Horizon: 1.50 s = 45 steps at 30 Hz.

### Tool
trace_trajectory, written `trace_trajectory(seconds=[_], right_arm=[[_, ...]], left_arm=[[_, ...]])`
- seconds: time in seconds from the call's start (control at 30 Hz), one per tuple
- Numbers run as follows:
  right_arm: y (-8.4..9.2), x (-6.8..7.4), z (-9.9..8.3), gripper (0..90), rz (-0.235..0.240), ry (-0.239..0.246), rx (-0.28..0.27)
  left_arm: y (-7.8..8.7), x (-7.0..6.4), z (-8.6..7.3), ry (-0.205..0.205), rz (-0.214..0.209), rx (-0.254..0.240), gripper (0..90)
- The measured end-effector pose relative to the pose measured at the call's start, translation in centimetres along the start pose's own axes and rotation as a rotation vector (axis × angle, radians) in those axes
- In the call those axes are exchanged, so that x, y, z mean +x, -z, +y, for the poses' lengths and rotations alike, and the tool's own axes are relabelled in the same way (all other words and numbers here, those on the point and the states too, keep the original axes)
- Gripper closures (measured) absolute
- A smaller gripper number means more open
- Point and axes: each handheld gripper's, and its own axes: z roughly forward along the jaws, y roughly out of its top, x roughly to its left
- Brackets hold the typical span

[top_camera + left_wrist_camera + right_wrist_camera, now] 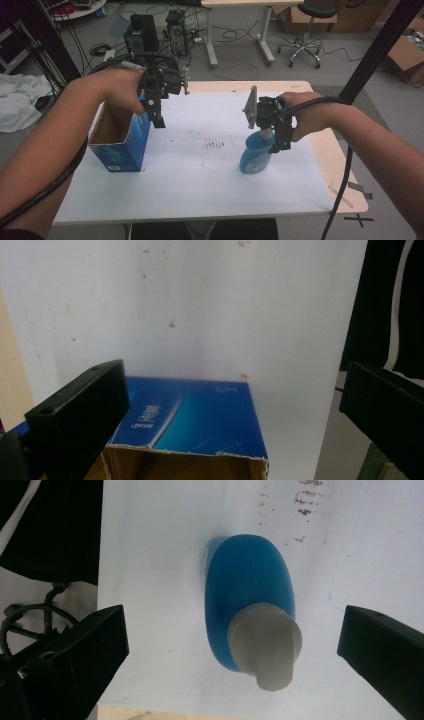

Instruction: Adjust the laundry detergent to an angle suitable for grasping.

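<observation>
An open blue cardboard box (122, 145) stands on the white sheet at the left of the table, its brown inside showing. My left gripper (156, 112) hovers just above the box's right rim, open, with the box's blue wall (195, 415) below its wide-spread jaws. A blue bottle with a pale grey cap (256, 152) stands upright right of centre. My right gripper (277, 135) hangs directly over the bottle (250, 595), open, its jaws apart on either side of the cap (267, 647) without touching it.
The white sheet (200, 170) covers most of a light wooden table (345, 165) and carries brown smudges (217, 145) near its middle. Cables, computer towers (142, 30), a stool and cardboard boxes sit on the floor beyond the far edge.
</observation>
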Motion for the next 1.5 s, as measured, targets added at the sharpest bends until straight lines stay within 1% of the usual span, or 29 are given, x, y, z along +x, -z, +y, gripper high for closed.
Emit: trace_trajectory(seconds=[0.23,0.4,0.57,0.63,0.73,0.87,1.13,1.5], right_arm=[[-0.9,-0.7,-0.2,0.0,0.005,0.001,0.010],[-1.6,-1.1,-0.6,0.0,0.012,-0.008,0.004],[-2.3,-1.4,-0.9,0.0,0.010,-0.018,-0.003],[-2.5,-1.4,-0.9,0.0,0.015,-0.015,-0.002],[-3.3,-1.4,-0.9,0.0,0.024,-0.007,0.015],[-3.9,-1.6,-0.9,0.0,0.027,-0.001,0.018],[-4.4,-1.8,-0.8,0.0,0.029,0.005,0.016],[-5.2,-1.7,-0.8,0.0,0.035,0.016,0.017]], left_arm=[[0.0,-0.1,-0.1,0.009,0.001,0.002,0.1],[-0.1,-0.1,-0.2,0.014,0.001,0.000,0.1],[-0.4,-0.1,-0.1,0.018,0.002,0.006,0.1],[-0.5,-0.1,0.0,0.019,0.002,0.005,0.1],[-0.9,-0.3,0.2,0.015,-0.006,0.004,0.1],[-1.0,-0.2,0.2,0.017,-0.007,0.006,0.1],[-0.7,-0.3,0.2,0.017,-0.001,0.002,0.1],[-1.0,-0.4,0.0,0.019,-0.002,-0.002,0.1]])
